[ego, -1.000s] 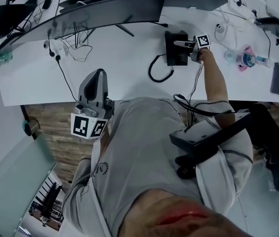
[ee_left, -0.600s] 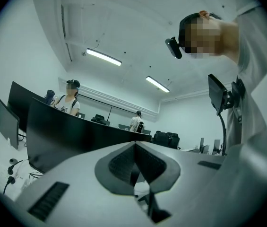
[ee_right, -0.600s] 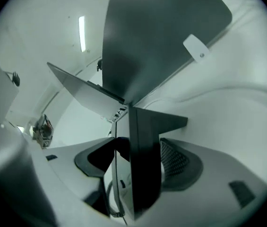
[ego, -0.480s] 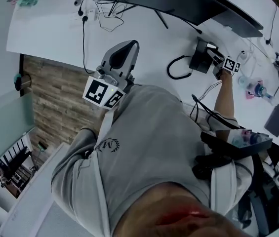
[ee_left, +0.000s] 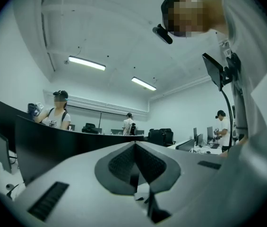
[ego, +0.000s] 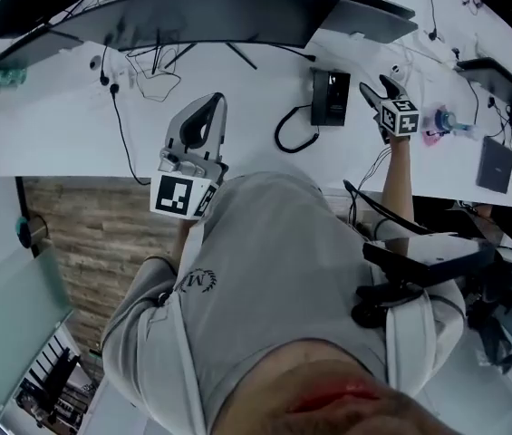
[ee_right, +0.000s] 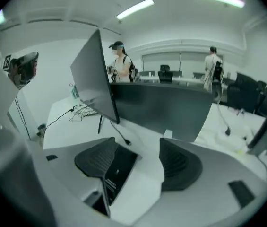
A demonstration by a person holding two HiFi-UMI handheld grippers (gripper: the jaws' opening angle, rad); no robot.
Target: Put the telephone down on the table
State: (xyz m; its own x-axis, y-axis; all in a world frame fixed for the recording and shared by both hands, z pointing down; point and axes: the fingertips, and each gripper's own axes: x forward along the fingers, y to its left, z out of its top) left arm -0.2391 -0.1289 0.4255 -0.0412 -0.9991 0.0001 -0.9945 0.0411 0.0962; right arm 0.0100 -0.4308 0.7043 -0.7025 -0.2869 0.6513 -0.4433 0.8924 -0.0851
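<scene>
The black telephone point(ego: 331, 98) lies flat on the white table point(ego: 65, 134), with its coiled cord point(ego: 290, 136) looping off to the left. My right gripper point(ego: 379, 90) hangs just right of the phone, apart from it, jaws open with nothing between them. In the right gripper view the telephone point(ee_right: 118, 170) shows low beside the left pad of my right gripper point(ee_right: 145, 163). My left gripper point(ego: 208, 107) is held close to my chest at the table's near edge. Seen in its own view, the left gripper point(ee_left: 135, 167) has its pads pressed together and holds nothing.
A wide curved monitor point(ego: 228, 12) spans the back of the table, with loose cables point(ego: 142, 62) under it at left. A bottle on something pink point(ego: 441, 119) and a dark pad point(ego: 494, 163) lie at right. A chair armrest point(ego: 428, 261) sits by my right side. People stand beyond the desks.
My right gripper has come off the telephone and drawn back to the right, jaws apart. The phone stays on the table. The left gripper has kept its place.
</scene>
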